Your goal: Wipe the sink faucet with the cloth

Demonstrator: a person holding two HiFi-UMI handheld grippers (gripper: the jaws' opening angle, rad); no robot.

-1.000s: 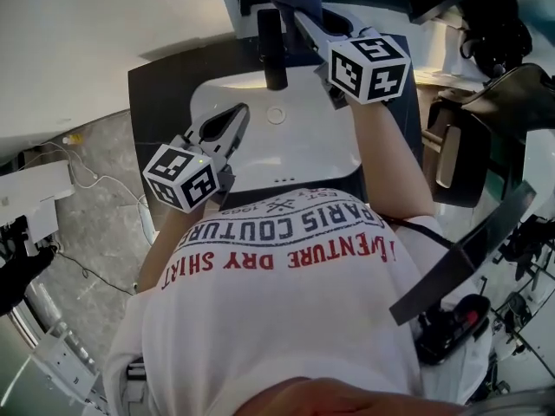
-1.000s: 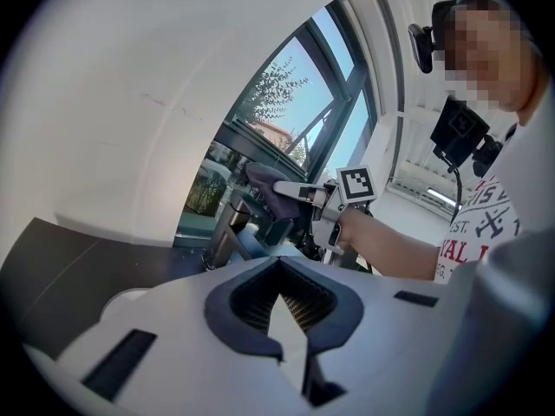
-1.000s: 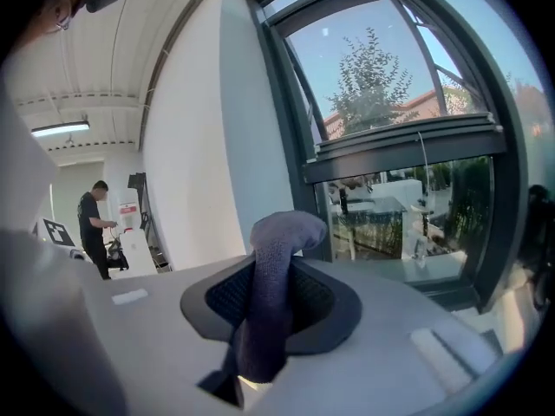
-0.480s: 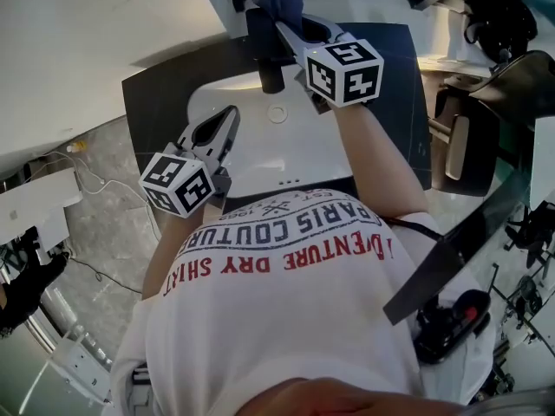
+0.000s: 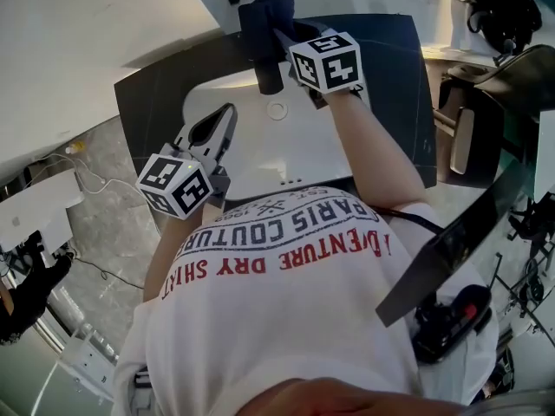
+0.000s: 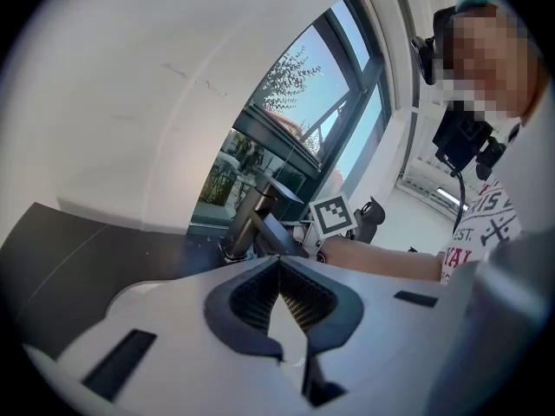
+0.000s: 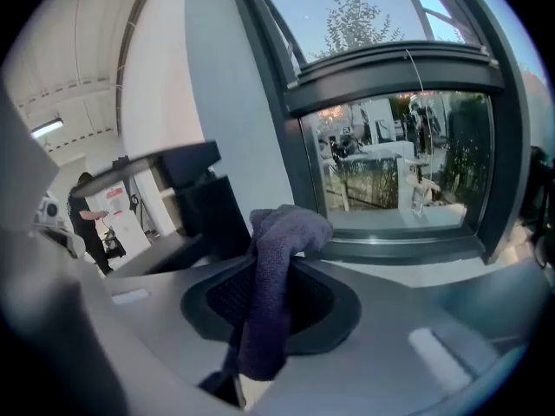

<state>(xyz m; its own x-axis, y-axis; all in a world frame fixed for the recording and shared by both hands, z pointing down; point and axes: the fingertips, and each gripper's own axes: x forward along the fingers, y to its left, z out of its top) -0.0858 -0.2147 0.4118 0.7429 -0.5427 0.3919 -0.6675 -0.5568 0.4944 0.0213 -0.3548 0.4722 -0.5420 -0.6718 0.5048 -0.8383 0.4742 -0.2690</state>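
Right gripper (image 5: 284, 36): jaws clamped on the dark blue soft terry cloth (image 7: 276, 258); a fold is pinched between the pads, with one bunch standing above the tips and a tail hanging below.
Left gripper (image 6: 279, 271): jaws together, tips touching, nothing between them; in the head view it hovers over the basin at about 8 o'clock of the drain.
Cloth position: in the head view the bunch sits at 12 o'clock of the basin, at the top end of the dark square-bodied metal sink faucet (image 5: 267, 66). It looks pressed on or just beside it; exact contact cannot be told.
Faucet: stands at the 12 o'clock rim of the white ceramic sink basin (image 5: 198, 102), with its spout reaching toward the round drain fitting (image 5: 277, 111).
Cloth handling: judged light, limp and compressible. It will drape and fold rather than push, so a deep pinch on a doubled fold is best, with enough left proud of the tips to meet the metal.
Faucet handling: judged rigid and fixed, smooth and likely slick. Its hard edges could snag or drag the cloth out of the jaws.
Risk: the gripper tips scraping the faucet if the bunch slips back.
Surround: dark matte countertop (image 5: 152, 85) around the basin; window frame beyond at 12 o'clock.
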